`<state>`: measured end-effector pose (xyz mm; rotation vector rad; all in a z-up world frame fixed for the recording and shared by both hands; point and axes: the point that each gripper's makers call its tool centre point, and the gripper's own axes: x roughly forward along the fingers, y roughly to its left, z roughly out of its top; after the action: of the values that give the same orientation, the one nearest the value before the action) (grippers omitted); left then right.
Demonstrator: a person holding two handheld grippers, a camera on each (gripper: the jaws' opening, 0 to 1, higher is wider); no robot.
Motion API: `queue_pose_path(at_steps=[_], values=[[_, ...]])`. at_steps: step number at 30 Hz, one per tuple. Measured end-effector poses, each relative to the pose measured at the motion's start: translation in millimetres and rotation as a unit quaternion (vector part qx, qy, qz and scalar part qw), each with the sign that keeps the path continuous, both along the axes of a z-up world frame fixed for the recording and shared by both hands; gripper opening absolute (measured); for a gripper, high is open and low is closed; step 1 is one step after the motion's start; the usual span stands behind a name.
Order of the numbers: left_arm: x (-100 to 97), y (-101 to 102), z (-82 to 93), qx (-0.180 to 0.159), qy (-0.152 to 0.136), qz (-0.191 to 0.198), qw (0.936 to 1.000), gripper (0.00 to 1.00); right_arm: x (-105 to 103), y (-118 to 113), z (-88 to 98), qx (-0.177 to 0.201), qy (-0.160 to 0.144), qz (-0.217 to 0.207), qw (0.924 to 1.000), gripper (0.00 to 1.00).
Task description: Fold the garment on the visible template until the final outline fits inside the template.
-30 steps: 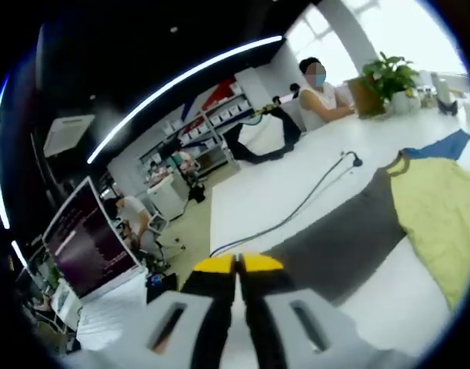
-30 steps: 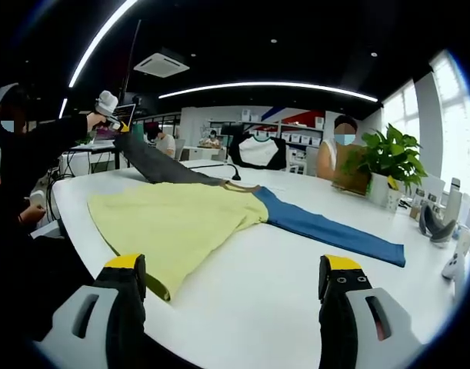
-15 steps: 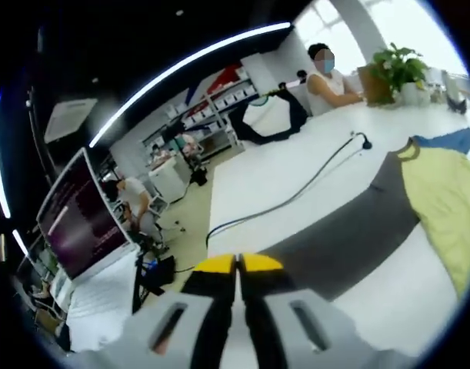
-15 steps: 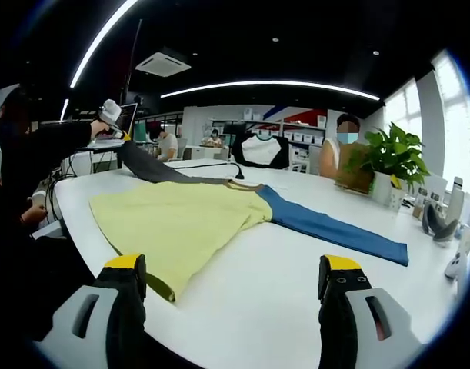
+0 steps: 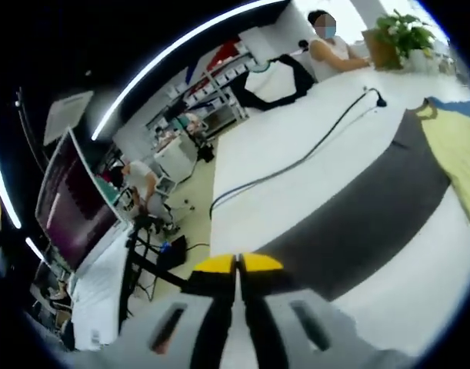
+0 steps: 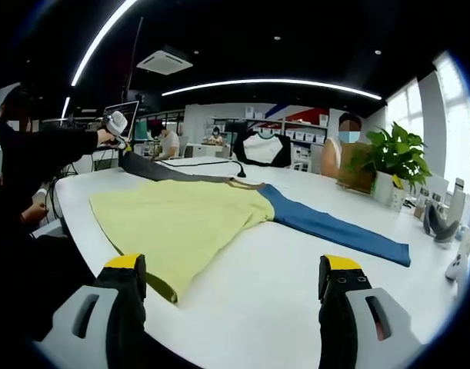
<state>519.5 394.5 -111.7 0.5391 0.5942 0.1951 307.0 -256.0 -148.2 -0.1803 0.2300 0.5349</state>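
Lower now, left claw (image 5: 236,265) pinches grey sleeve (image 5: 373,215) down twd table (image 6: 296,269). Shirt (image 6: 181,223) lies flat on table. Right claw (image 6: 233,284) is spread, empty. Fold not started.

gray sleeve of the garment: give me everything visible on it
The gray sleeve is a long, dark gray band of soft-looking cloth. It runs from the yellow body near the collar out to the left claw, whose yellow-tipped jaws are shut on its end. It looks stretched out fairly straight and smooth over the white table. In the right gripper view it reaches toward the table's far left edge.
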Motion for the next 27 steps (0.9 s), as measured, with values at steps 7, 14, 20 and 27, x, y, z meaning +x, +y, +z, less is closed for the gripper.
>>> queue_pose_path(at_steps=[7, 14, 20, 27], values=[[8.1, 13, -12.2, -0.001, 0.014, 0.013, 0.9998, 0.01, 1, -1, 1.8, -0.001, -0.001, -0.001, 1.0, 0.96], [7.9, 25, -30.3, -0.028, 0.025, 0.034, 0.9987, 0.02, 1, -1, 1.7, -0.003, 0.002, -0.001, 1.0, 0.96], [8.7, 27, -34.4, -0.013, 0.031, 0.033, 0.9989, 0.02, 1, -2, 2.3, -0.003, 0.002, -0.003, 1.0, 0.96], [5.4, 43, -32.0, 0.037, 0.044, 0.043, 0.9974, 0.01, 0, -2, 2.0, -0.004, 0.002, -0.003, 1.0, 0.96]])
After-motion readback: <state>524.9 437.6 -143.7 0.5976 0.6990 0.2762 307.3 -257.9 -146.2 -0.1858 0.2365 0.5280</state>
